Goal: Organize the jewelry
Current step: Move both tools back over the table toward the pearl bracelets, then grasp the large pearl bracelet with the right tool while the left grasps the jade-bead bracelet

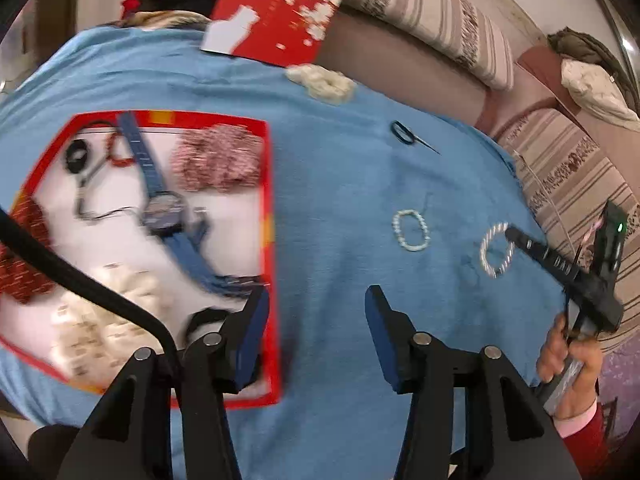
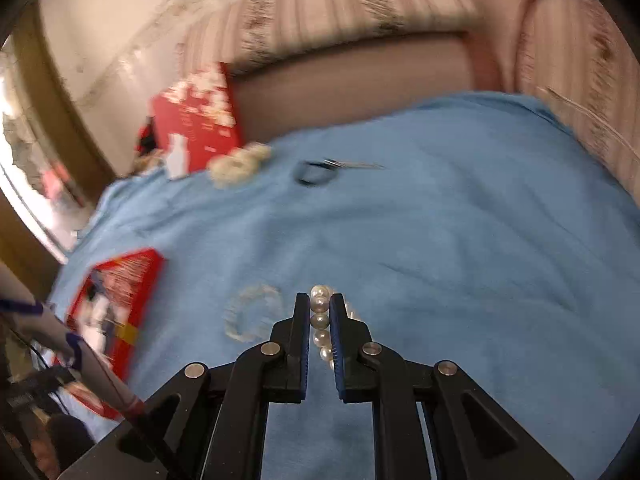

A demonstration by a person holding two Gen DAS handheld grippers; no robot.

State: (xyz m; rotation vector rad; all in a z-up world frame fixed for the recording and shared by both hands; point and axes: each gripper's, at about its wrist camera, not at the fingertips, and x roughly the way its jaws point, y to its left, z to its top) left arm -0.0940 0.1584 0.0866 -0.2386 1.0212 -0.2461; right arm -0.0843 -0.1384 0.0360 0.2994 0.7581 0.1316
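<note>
Right wrist view: my right gripper (image 2: 319, 320) is clenching pearl bracelet (image 2: 320, 322), beads running along fingers toward 12. Box (image 2: 120, 300) is lying at 9, nearer my left gripper (image 1: 316, 320), which is hanging released, empty.

You are working in a home, in a sitting room. Behind your work surface stands a sofa (image 1: 404, 60) with a plain mauve seat and striped cushions (image 1: 440, 20) in cream and brown, and a second striped cushion seat (image 1: 572, 176) is at the right. A folded garment (image 1: 592, 80) lies on the corner of the sofa. The wall (image 2: 132, 20) behind is pale and a little marked. The surface itself is covered with a soft blue cloth (image 1: 340, 200), like a towel or blanket. On it you see personal things: a red box (image 1: 268, 240) with watches and bracelets, and its red lid (image 1: 280, 20) leaning behind.
</note>
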